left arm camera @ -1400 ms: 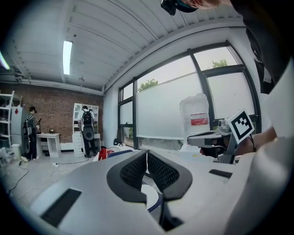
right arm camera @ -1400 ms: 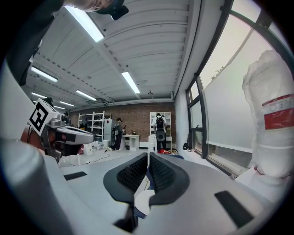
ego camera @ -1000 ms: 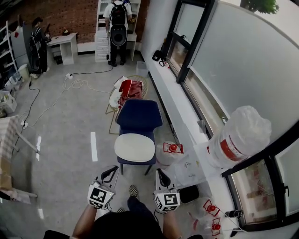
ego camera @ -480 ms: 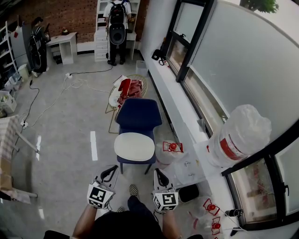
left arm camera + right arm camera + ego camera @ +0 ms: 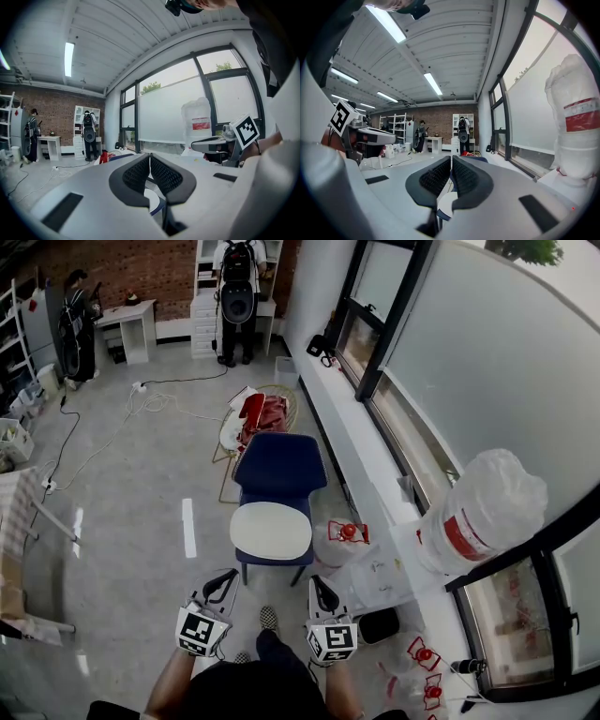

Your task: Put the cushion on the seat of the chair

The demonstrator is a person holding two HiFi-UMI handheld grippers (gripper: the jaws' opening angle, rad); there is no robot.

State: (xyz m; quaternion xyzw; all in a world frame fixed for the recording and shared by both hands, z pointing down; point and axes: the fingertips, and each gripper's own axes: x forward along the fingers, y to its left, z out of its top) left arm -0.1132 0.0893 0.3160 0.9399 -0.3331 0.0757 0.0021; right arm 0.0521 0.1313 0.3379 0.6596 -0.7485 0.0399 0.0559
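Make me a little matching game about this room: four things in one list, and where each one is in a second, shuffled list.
Things:
1. white cushion
2. person with backpack
3. plastic-wrapped bottle
4. red bundle

Places:
A. on the window ledge
B. on the floor side behind the blue chair
C. on the blue chair's seat
D. at the white shelves by the brick wall

Pairs: 1-C, 2-D, 3-A, 4-B

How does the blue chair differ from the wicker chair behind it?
The blue chair is dark and solid; the wicker chair is pale-framed. The blue chair's seat bears one white cushion; the wicker chair holds heaped red and white things. Both stand beside the window ledge.
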